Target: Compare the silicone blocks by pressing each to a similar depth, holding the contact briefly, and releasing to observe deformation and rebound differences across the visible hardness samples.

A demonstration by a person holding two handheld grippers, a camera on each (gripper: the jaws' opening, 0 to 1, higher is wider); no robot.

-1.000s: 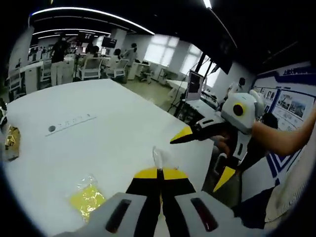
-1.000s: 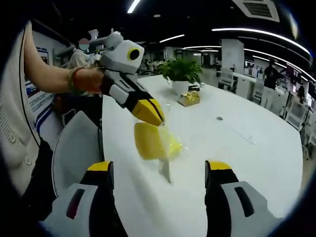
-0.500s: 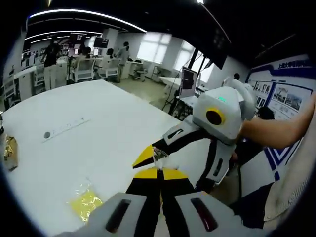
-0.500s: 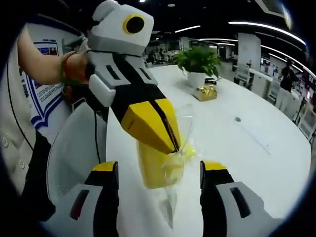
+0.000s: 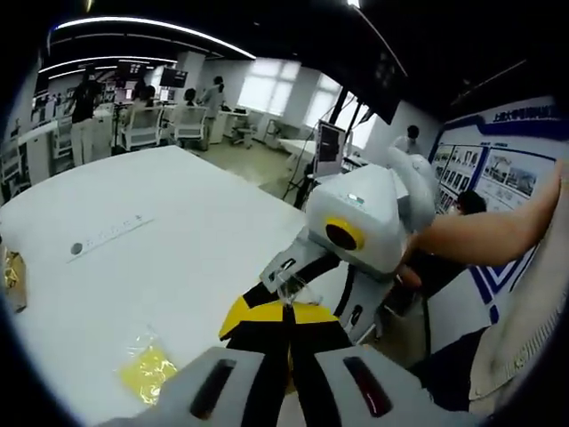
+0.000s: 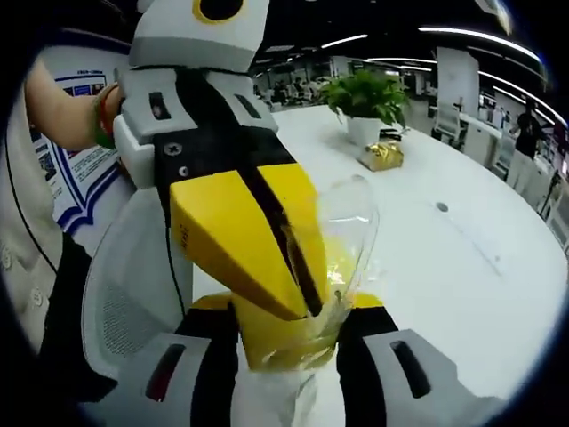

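A yellow silicone block (image 6: pixel 276 342) hangs inside a clear plastic bag (image 6: pixel 351 222). My left gripper (image 5: pixel 286 307) is shut on the bag's top edge. In the right gripper view it looms large at the centre, its yellow tips (image 6: pixel 307 307) pinching the plastic. My right gripper (image 6: pixel 289 316) has its two jaws closed in on the bagged block from both sides, against the plastic. In the left gripper view its white body (image 5: pixel 356 222) comes in from the right, and its jaws straddle my left tips. A person's arm (image 5: pixel 480 236) holds it.
A second bagged yellow block (image 5: pixel 147 372) lies on the white table (image 5: pixel 178 258). Farther off are a grey strip (image 5: pixel 107 236), a gold-wrapped object (image 6: pixel 384 156) and a potted plant (image 6: pixel 364 98). A white mesh chair (image 6: pixel 124 285) stands at the table's edge. People and desks fill the background.
The two grippers have come together. My right jaws, wide open a second ago, have narrowed onto the bagged yellow block that my left gripper holds up.
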